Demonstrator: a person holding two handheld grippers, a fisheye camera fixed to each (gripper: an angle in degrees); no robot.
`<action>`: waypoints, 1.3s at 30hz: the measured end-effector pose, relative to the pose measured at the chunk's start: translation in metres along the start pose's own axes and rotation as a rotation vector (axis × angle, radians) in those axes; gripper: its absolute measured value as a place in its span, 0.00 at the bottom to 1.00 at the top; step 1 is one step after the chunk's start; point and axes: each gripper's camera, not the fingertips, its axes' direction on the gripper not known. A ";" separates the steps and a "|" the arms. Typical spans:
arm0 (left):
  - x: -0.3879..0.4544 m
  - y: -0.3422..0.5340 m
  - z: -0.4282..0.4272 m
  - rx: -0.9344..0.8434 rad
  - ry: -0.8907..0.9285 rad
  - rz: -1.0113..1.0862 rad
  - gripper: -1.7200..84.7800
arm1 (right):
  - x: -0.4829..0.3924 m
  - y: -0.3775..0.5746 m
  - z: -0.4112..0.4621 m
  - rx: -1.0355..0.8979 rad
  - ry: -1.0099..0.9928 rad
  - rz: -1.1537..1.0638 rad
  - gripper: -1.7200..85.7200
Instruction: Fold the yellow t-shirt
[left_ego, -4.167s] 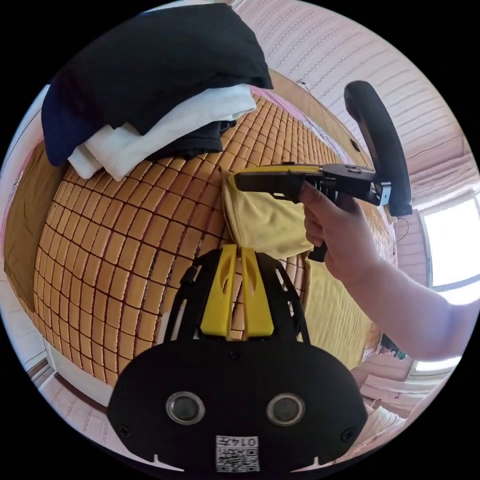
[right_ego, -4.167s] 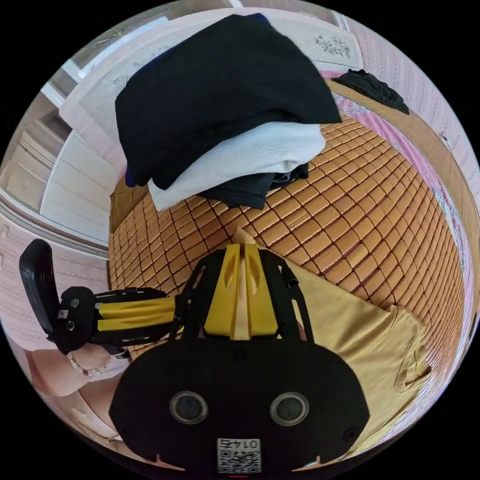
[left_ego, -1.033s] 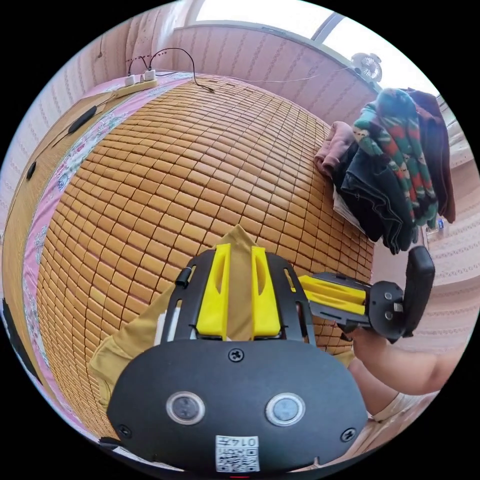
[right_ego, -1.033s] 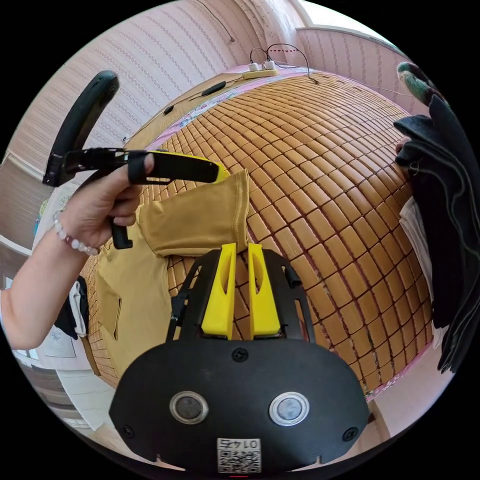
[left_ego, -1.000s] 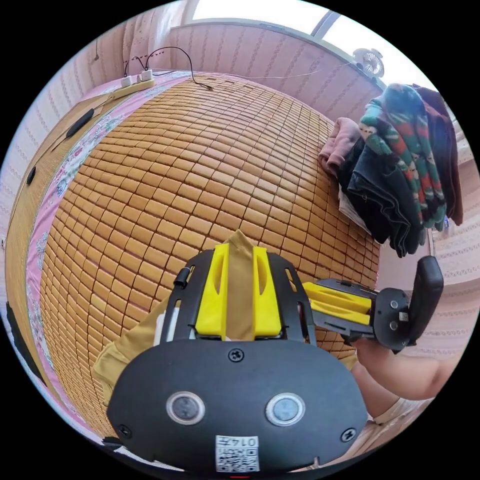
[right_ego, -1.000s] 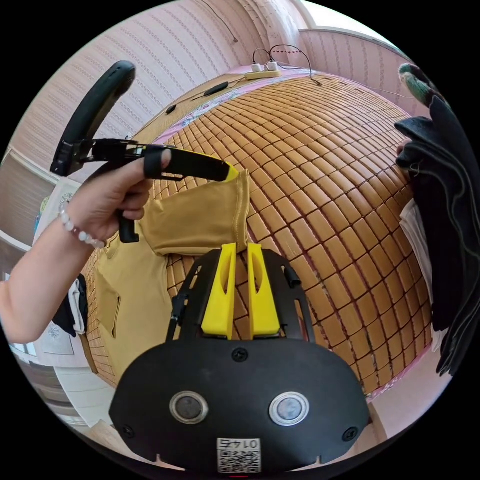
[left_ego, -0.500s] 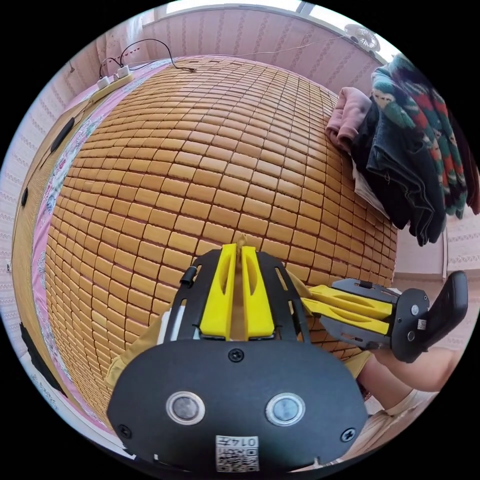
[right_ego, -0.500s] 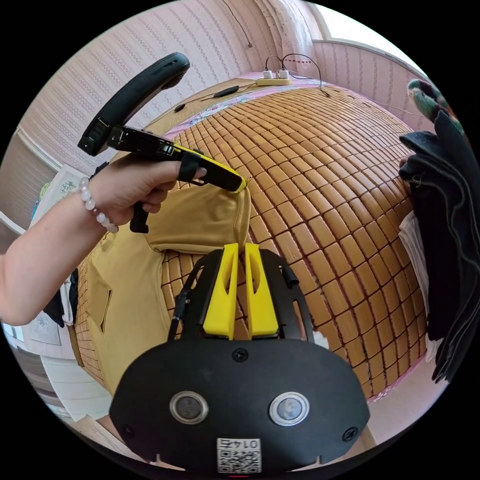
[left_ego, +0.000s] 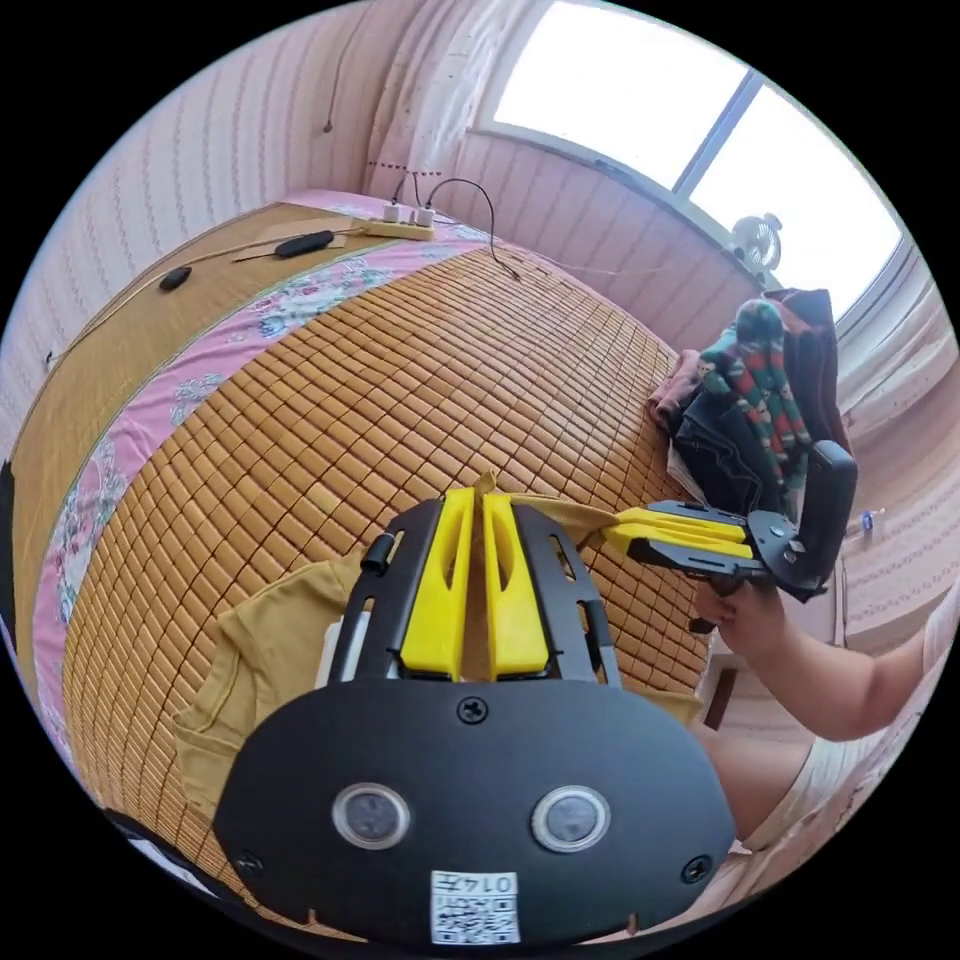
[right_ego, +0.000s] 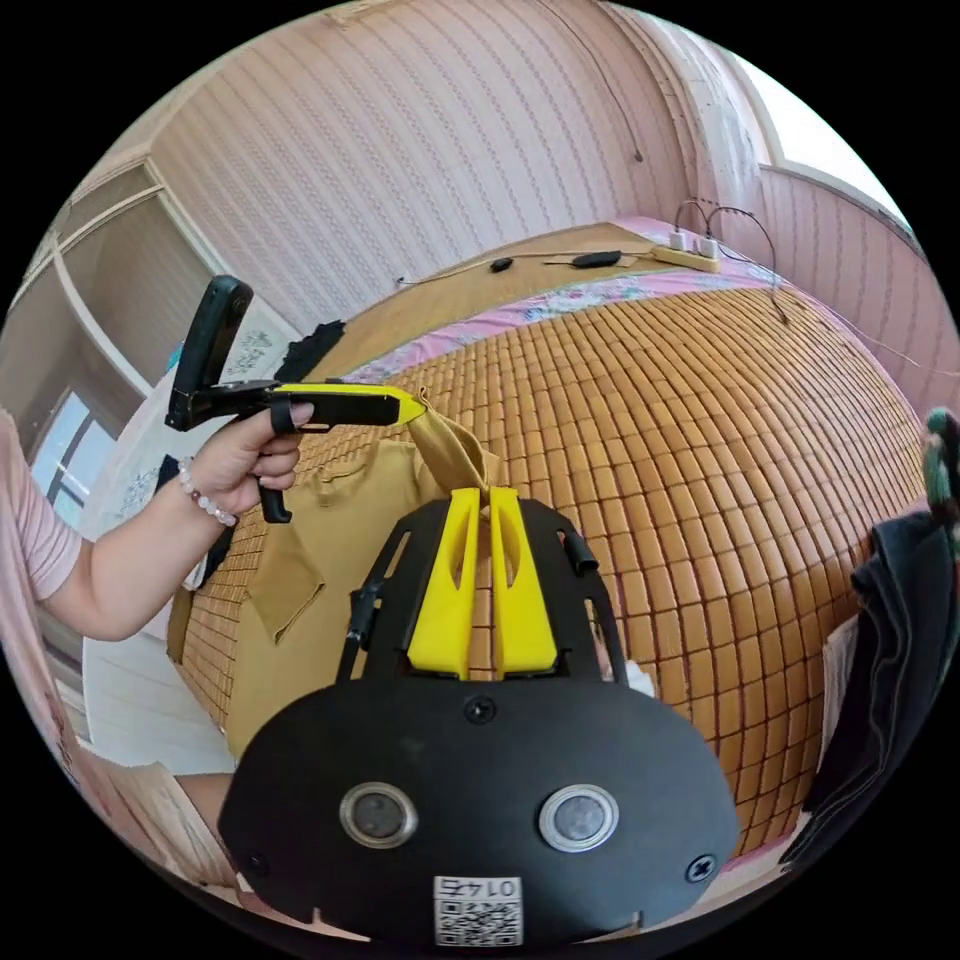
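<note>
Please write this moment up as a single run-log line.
left hand-held gripper: shut on yellow t-shirt | right hand-held gripper: shut on yellow t-shirt | shirt edge lifted off bamboo mat | fold unfinished

Left tool (left_ego: 478, 497) clamped closed; right tool (right_ego: 483, 492) clamped closed.

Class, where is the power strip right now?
In the left gripper view the power strip lies at the far end of the bed, beyond the bamboo mat, near the window.
</note>
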 end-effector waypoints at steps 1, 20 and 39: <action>-0.010 0.010 -0.016 0.016 0.012 -0.020 0.01 | -0.006 -0.002 0.000 -0.002 -0.036 -0.024 0.03; -0.137 0.257 -0.139 -0.075 0.128 -0.405 0.03 | -0.099 0.037 0.088 -0.616 -0.135 -0.380 0.01; -0.291 0.296 -0.369 0.162 -0.234 -0.711 0.08 | -0.048 -0.135 0.189 -0.411 0.098 -0.194 0.15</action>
